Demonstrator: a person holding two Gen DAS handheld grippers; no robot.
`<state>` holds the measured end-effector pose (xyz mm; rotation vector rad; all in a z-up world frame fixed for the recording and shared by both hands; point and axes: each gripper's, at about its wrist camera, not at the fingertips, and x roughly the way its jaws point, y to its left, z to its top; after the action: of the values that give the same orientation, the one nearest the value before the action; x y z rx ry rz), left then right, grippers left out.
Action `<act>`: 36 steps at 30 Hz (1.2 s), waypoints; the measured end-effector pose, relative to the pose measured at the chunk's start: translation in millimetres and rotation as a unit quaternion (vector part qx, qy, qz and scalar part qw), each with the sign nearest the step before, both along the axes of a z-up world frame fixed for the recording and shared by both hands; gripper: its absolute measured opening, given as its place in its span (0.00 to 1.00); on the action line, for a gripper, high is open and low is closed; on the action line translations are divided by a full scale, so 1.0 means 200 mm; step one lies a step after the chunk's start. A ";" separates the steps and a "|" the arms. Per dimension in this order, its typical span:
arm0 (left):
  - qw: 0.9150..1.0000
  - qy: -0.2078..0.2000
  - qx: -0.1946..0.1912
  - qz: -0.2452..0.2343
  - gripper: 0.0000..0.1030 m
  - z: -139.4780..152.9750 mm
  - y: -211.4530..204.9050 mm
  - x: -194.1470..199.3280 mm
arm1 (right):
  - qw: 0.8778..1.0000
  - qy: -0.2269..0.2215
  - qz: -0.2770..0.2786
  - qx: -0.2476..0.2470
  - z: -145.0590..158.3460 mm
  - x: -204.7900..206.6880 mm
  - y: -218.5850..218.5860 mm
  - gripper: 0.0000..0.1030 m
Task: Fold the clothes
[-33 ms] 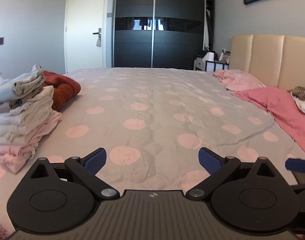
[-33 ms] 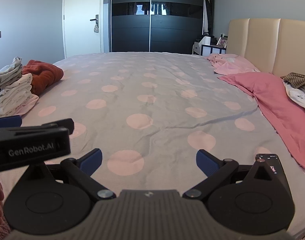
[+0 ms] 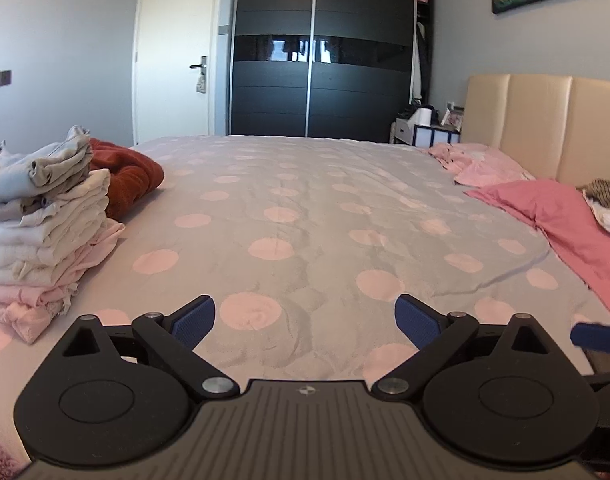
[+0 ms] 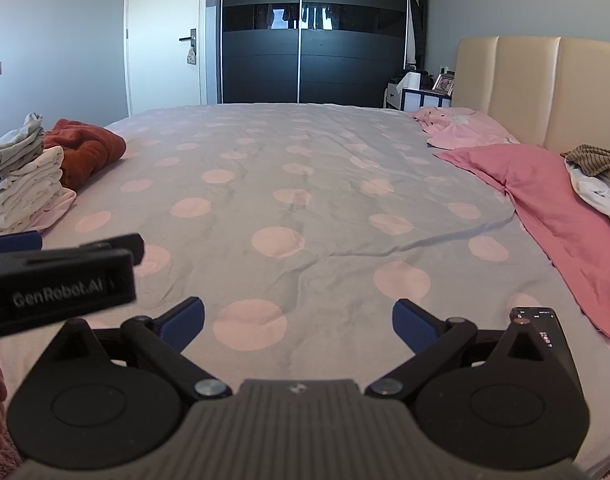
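Observation:
My left gripper [image 3: 305, 316] hovers open over the grey, pink-dotted bedspread [image 3: 305, 200] with nothing between its blue pads. My right gripper [image 4: 299, 322] is beside it, also open and empty over the bedspread [image 4: 305, 184]. The left gripper's black body [image 4: 57, 276] shows at the left of the right wrist view. A tall stack of folded clothes [image 3: 45, 232] stands at the bed's left edge, with a rust-red garment [image 3: 129, 176] crumpled behind it. Unfolded clothes lie at the right: a striped garment [image 4: 597, 160] on a white one [image 4: 597, 196].
A deep pink pillow or cloth [image 4: 545, 200] and a pale pink one [image 4: 461, 128] lie along the beige headboard [image 4: 525, 88]. A dark phone-like device [image 4: 541, 320] rests at the near right. A black wardrobe [image 3: 321, 52] and a white door stand beyond the bed.

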<state>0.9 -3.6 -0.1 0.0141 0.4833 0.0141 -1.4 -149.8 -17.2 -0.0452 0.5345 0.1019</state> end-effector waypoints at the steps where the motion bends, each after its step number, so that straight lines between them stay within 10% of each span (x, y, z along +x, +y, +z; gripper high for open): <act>1: 1.000 0.000 0.008 0.001 0.95 0.00 -0.02 0.00 | 1.000 0.001 -0.002 0.000 0.00 0.00 0.00 0.98; 15: 0.999 -0.029 -0.042 -0.002 0.95 0.02 0.04 -0.03 | 1.000 -0.013 -0.016 -0.002 0.00 0.00 -0.02 0.98; 36: 0.999 -0.028 -0.017 -0.003 0.95 0.02 0.03 -0.04 | 0.999 -0.041 -0.014 -0.014 0.02 -0.03 -0.01 0.98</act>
<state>-6.7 2.4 3.2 -0.0175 0.4271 0.0005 -7.6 -151.3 -13.4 -0.0683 0.4535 0.0651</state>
